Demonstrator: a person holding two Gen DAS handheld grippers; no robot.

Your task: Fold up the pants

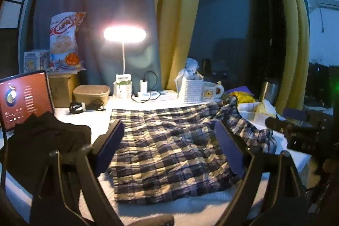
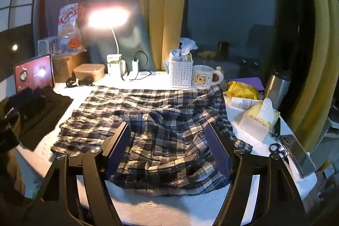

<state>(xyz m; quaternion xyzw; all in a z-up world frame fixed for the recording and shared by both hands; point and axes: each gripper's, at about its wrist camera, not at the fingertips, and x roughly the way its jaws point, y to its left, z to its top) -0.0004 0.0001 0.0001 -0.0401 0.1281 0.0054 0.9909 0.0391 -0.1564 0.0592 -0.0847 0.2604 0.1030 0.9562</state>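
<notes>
The checked pants [image 2: 152, 126] lie crumpled on the white table [image 2: 169, 209]. The left gripper [image 1: 169, 145] and right gripper [image 2: 169, 149] hang above them, both wide open and holding nothing.

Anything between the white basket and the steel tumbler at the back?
Right wrist view: between the white basket and the steel tumbler stand a bear mug and a yellow bag, behind the plaid pants.
</notes>
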